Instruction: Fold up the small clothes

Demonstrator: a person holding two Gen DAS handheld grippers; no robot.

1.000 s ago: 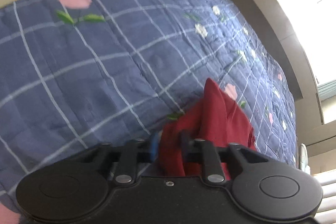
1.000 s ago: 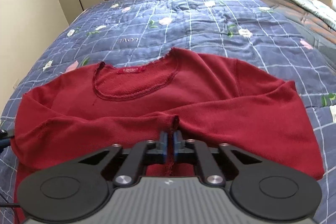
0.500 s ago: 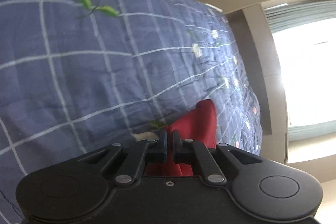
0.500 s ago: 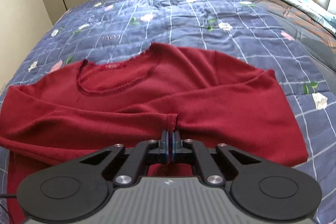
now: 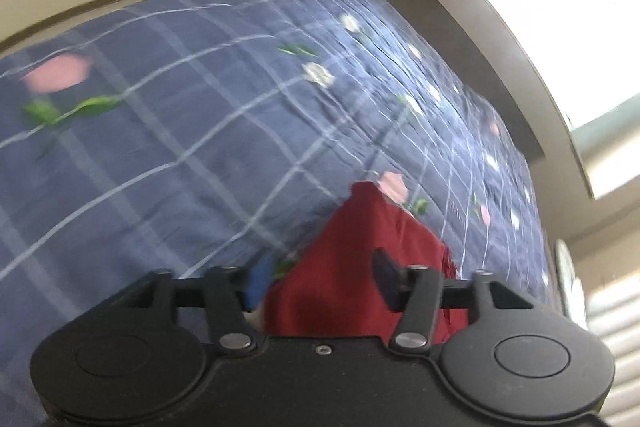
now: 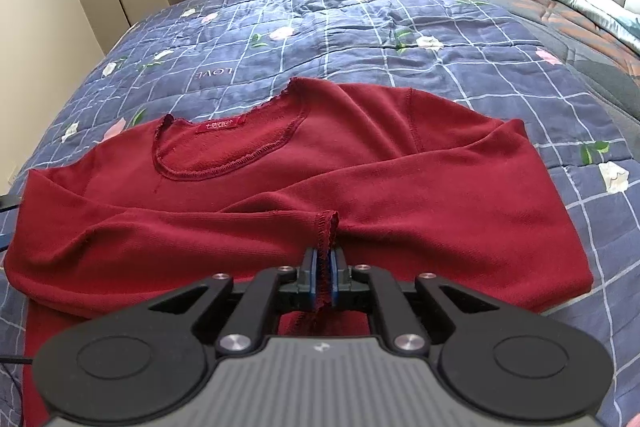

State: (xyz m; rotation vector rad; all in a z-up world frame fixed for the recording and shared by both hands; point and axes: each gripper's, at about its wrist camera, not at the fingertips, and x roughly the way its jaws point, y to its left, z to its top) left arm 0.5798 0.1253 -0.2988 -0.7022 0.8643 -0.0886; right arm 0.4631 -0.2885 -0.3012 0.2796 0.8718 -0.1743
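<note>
Right hand-held gripper [image 6: 323, 277] pinches a sleeve cuff [image 6: 328, 227] of the red sweater [image 6: 360, 163] on the quilted bed [image 6: 360, 27]; left hand-held gripper [image 5: 320, 277] gapes over red fabric.

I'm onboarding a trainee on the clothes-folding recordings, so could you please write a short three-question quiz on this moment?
1. True or false: the right tool is shut on a sleeve cuff of the red sweater.
2. Multiple choice: the left tool is A) clamped on the sweater, B) open with red cloth between its fingers, C) out of view.
3. Fill in: the sweater lies on a blue checked ______ with flower prints, its neck label facing up.

Key: 1 true. 2 B. 3 quilt.
</note>
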